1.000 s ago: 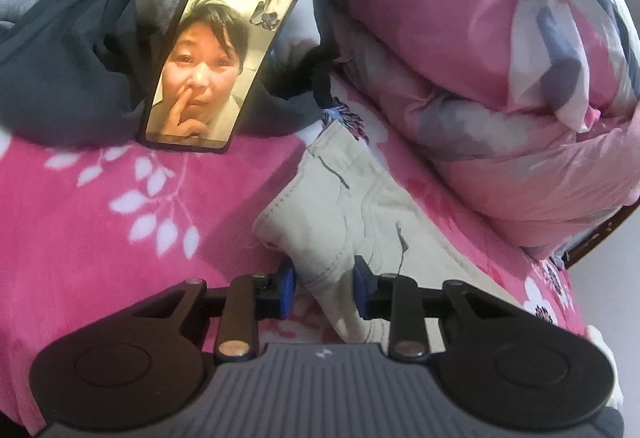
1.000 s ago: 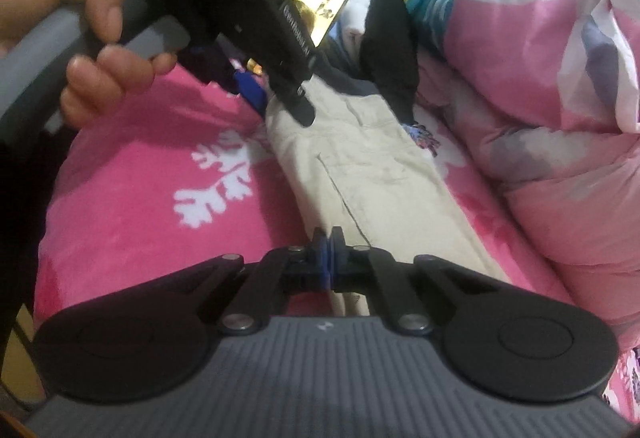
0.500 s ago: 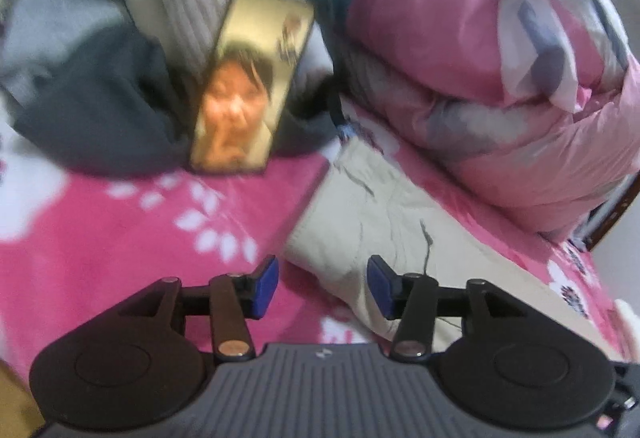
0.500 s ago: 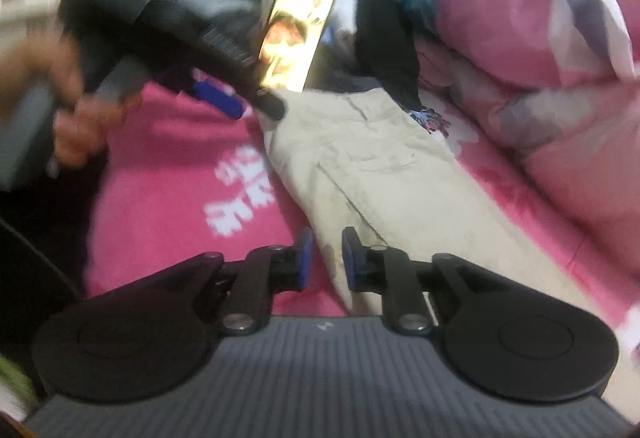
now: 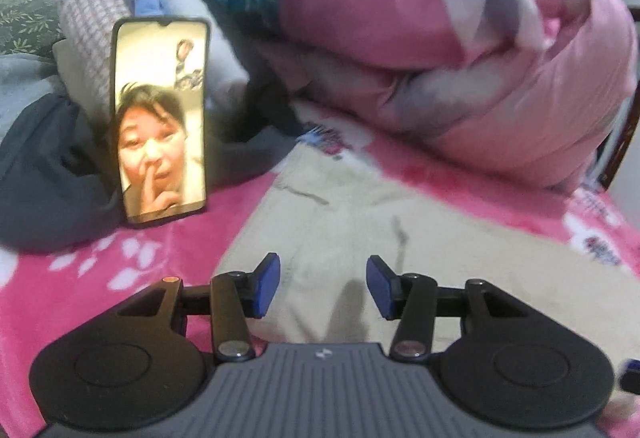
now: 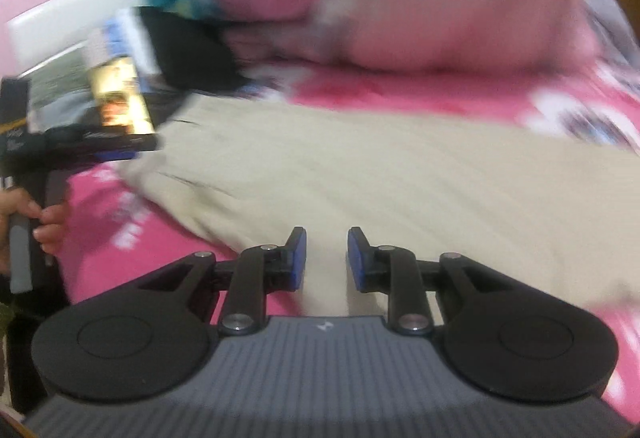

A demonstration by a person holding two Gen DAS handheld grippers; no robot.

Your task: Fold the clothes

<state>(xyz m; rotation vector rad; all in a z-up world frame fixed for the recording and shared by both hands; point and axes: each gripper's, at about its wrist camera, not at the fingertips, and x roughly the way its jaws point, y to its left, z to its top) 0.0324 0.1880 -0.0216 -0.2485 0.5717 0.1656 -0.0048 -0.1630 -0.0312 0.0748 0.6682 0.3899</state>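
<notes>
You have open pink bed (image 5: 72,302) at lower left; the propped phone (image 5: 160,126) and, seemingly, the bundled quilt (image 5: 460,50) block the top.

My left wrist camera looks down along my fingers, close over the beige trousers (image 5: 360,222); my right does likewise. Both share the phone (image 5: 160,126) and quilt (image 5: 460,50).

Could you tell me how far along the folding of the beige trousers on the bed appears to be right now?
Done: the beige trousers lie folded lengthwise into one long strip on the pink blanket. In hand: nothing; the left hand-held gripper and right hand-held gripper both hover over the cloth with jaws apart, pressing on nothing. Left: folding the strip across its length, and the heap of other clothes by the phone looks untouched.
</notes>
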